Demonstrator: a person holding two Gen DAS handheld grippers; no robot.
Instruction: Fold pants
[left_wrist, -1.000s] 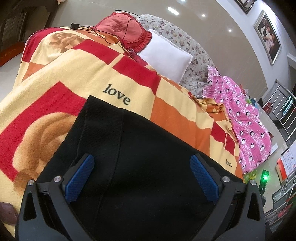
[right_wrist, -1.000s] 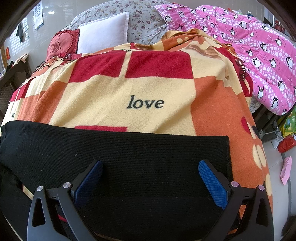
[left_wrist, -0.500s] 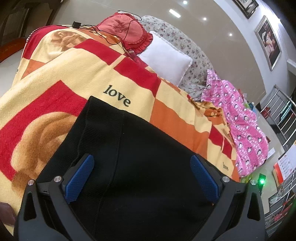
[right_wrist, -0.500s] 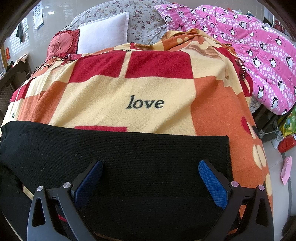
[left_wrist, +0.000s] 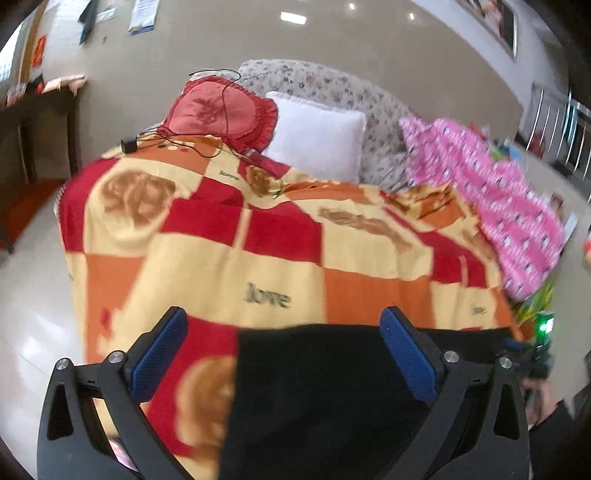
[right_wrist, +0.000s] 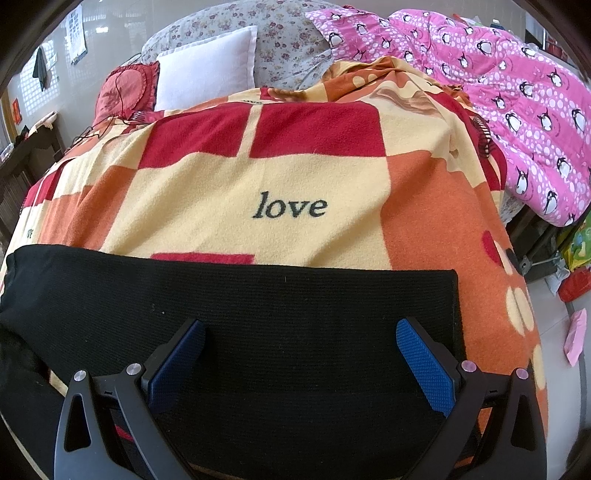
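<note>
With both my left gripper (left_wrist: 282, 350) and right gripper (right_wrist: 301, 360) hovering, jaws spread and empty, over the black pants (right_wrist: 258, 325) lying flat on the blanket-covered bed (right_wrist: 314, 177), I judge the next move needs an edge pinch.

pants (right_wrist: 258, 314): black | blanket (right_wrist: 317, 173): red-orange-cream checks | quilt (right_wrist: 517, 110): pink, penguins | pillow (right_wrist: 207, 70): white

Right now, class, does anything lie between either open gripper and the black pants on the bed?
Nothing visible does. The right gripper hangs open directly over the pants, bare black cloth between its fingers. The left gripper is open over the pants' edge and the blanket. Nothing lies on the pants.
</note>
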